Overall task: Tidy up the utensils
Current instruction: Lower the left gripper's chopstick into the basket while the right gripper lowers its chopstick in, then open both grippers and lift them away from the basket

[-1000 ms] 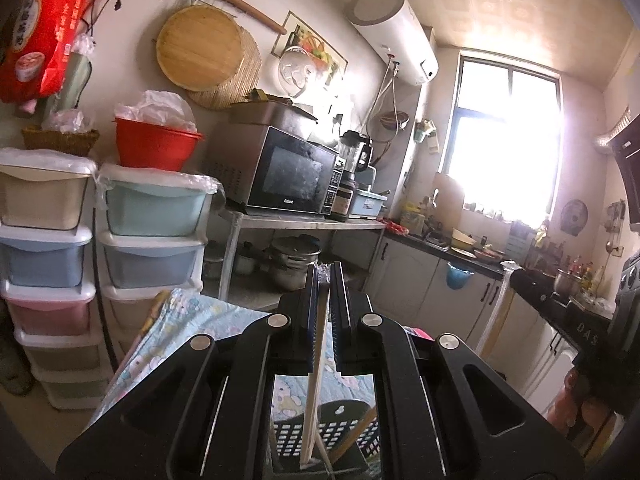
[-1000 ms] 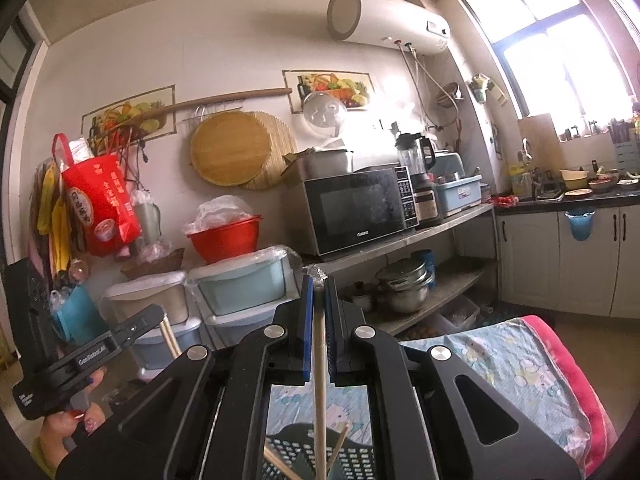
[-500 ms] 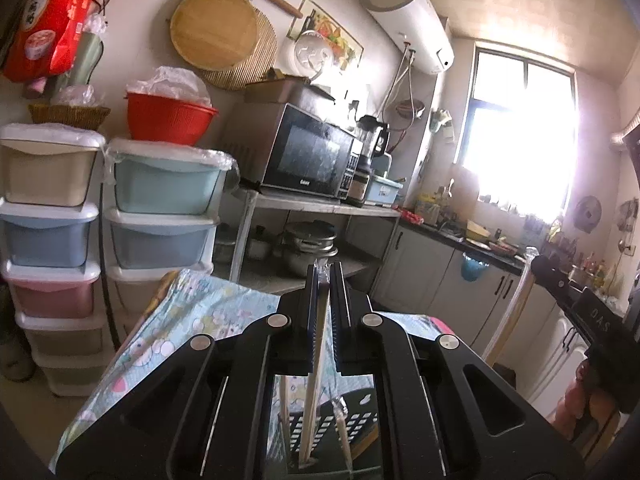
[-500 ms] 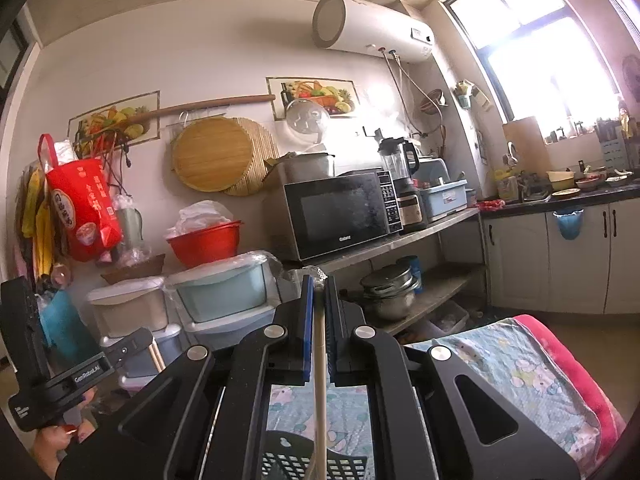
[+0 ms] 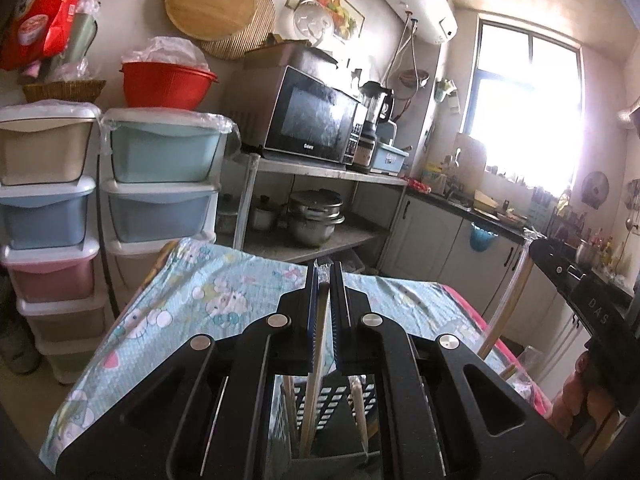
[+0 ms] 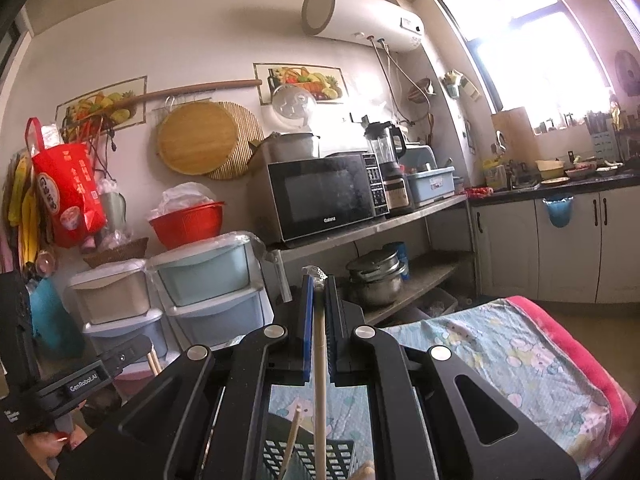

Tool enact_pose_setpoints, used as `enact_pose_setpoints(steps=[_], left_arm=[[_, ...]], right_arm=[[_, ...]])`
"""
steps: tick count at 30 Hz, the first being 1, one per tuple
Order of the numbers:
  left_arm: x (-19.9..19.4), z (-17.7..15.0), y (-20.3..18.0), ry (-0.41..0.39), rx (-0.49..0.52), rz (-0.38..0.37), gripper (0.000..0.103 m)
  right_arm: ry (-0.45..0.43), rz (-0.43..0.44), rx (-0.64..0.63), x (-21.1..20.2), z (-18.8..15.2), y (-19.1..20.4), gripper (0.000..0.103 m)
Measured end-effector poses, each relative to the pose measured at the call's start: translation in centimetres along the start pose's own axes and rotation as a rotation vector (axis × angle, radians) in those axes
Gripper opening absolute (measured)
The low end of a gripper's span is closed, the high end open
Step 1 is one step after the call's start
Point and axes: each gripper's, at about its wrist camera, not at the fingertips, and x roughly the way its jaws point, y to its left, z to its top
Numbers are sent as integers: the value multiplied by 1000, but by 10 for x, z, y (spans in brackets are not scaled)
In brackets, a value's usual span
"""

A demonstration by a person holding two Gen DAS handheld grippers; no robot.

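In the left wrist view my left gripper (image 5: 324, 270) is shut on a wooden chopstick (image 5: 316, 360) that hangs down into a dark perforated utensil basket (image 5: 324, 404). A wrapped chopstick (image 5: 359, 412) stands in that basket. My right gripper (image 6: 318, 280) is shut on another chopstick (image 6: 319, 360), whose lower end reaches into the same basket (image 6: 316, 456) next to a leaning chopstick (image 6: 294, 440). Each gripper also shows in the other's view: the right gripper (image 5: 534, 242) at the right edge, the left gripper (image 6: 142, 346) at the lower left. The basket sits on a blue cartoon tablecloth (image 5: 200, 304).
Stacked pastel drawers (image 5: 160, 184) stand beyond the table's far left. A steel rack holds a microwave (image 5: 312, 120) and pots (image 5: 316, 216). Kitchen cabinets (image 6: 560, 248) run under the window. The cloth's pink edge (image 6: 580, 356) marks the table's right side.
Both grippers have sunk toward the table with their chopsticks, which reach deeper into the basket. More of the tablecloth shows in the left wrist view.
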Motion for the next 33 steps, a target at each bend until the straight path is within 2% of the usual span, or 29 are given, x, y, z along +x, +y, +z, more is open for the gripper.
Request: enact_pose_setpoints(steps=[11,15,17,20,30,33], left_arm=[[2,-15,2,40,-17,2,4],[0,-20,4,49,-26,4,18],[0,-21,5,54,-30,3,19],[-3,-24,6,58,-37,4,26],[-10,-29,14,66,-62,19,60],[-13,-32,15,69,-69,25,70]], right_arm=[[45,10,31,-8,-10,-9,7],[63,8,34,-12,-15,-12,10],[70,5,37,-13,-18,-13,10],[82,2,45,-16,-22,-16,13],[124,-5,67,-25,-31,-22,24],[134,-2,87,-30,-33,-24,32]])
